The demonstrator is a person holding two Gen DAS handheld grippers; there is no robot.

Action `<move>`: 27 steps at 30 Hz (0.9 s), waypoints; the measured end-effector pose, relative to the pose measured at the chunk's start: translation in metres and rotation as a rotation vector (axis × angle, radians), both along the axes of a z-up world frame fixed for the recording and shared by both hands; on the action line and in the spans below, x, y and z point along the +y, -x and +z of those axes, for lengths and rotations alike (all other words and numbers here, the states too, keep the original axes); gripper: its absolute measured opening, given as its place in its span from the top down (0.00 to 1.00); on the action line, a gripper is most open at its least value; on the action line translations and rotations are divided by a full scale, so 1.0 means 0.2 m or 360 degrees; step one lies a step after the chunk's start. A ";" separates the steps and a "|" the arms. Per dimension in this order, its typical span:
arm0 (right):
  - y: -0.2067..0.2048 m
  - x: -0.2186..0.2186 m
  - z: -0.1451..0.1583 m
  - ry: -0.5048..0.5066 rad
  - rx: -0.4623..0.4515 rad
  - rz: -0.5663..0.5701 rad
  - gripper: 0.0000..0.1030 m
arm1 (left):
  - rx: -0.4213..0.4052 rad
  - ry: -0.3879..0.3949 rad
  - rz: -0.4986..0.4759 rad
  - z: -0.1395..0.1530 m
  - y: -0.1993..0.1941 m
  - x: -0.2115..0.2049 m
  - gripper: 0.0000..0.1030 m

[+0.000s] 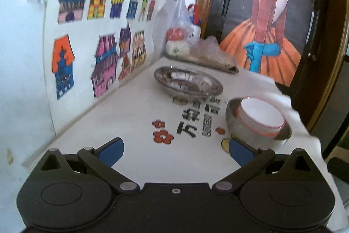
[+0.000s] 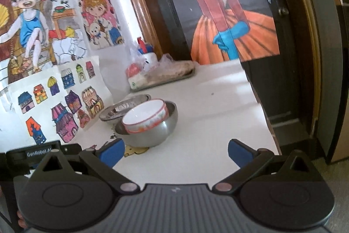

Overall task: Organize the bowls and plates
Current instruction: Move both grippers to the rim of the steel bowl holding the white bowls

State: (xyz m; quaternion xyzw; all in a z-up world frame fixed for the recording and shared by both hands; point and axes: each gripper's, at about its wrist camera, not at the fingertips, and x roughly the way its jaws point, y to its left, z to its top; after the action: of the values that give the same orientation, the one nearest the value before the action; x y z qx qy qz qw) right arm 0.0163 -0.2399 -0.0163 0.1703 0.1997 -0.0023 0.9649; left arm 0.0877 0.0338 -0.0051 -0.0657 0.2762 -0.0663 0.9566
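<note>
- Left gripper [image 1: 175, 151] and right gripper [image 2: 176, 152]: fingers are spread, nothing held.
- White bowl [image 2: 145, 118] is nested, tilted, in steel bowl [image 2: 150, 134].
- Steel plate [image 1: 188, 82] is set behind.

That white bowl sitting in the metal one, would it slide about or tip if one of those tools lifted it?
The white bowl sits tilted and loose in the steel bowl, so a nudge would probably rock it. It looks glazed, so likely slippery and breakable. The steel bowl's rounded base might roll with it.

both tongs, left [image 1: 175, 151] and right [image 2: 176, 152], gape wide, holding nothing.
</note>
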 end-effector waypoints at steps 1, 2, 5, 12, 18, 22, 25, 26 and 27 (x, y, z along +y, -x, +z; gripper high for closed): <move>-0.02 -0.01 -0.01 -0.0002 0.0026 -0.0011 0.00 | 0.0020 -0.0021 -0.0014 -0.01 -0.02 -0.01 0.01; -0.04 -0.02 -0.02 -0.0002 0.0051 -0.0021 0.00 | 0.0035 -0.0047 -0.0017 -0.02 -0.03 -0.02 0.01; -0.09 -0.04 -0.03 -0.0035 0.0100 -0.0050 0.00 | 0.0072 -0.0114 -0.0057 -0.03 -0.09 -0.04 0.01; -0.27 -0.09 0.01 -0.0085 0.0186 -0.0058 0.00 | 0.0152 -0.0033 -0.0150 -0.01 -0.26 -0.05 0.01; -0.41 -0.11 0.03 -0.0098 0.0196 -0.0046 0.00 | 0.0202 0.0014 -0.0173 0.02 -0.40 -0.08 0.01; -0.47 -0.12 0.03 -0.0075 0.0220 -0.0032 0.00 | 0.0197 0.0054 -0.0200 0.03 -0.46 -0.08 0.01; -0.50 -0.13 0.02 -0.0089 0.0222 -0.0029 0.00 | 0.0212 0.0055 -0.0197 0.02 -0.50 -0.08 0.01; -0.51 -0.13 0.02 -0.0094 0.0226 -0.0030 0.00 | 0.0224 0.0058 -0.0202 0.01 -0.51 -0.08 0.01; -0.52 -0.14 0.01 -0.0099 0.0232 -0.0028 0.00 | 0.0230 0.0067 -0.0215 0.01 -0.52 -0.08 0.01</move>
State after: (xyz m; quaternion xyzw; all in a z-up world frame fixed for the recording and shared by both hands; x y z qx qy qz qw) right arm 0.1193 -0.2670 -0.0134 0.2013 0.2678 -0.0171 0.9421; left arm 0.1920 0.0171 -0.0030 -0.0716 0.3467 -0.1316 0.9259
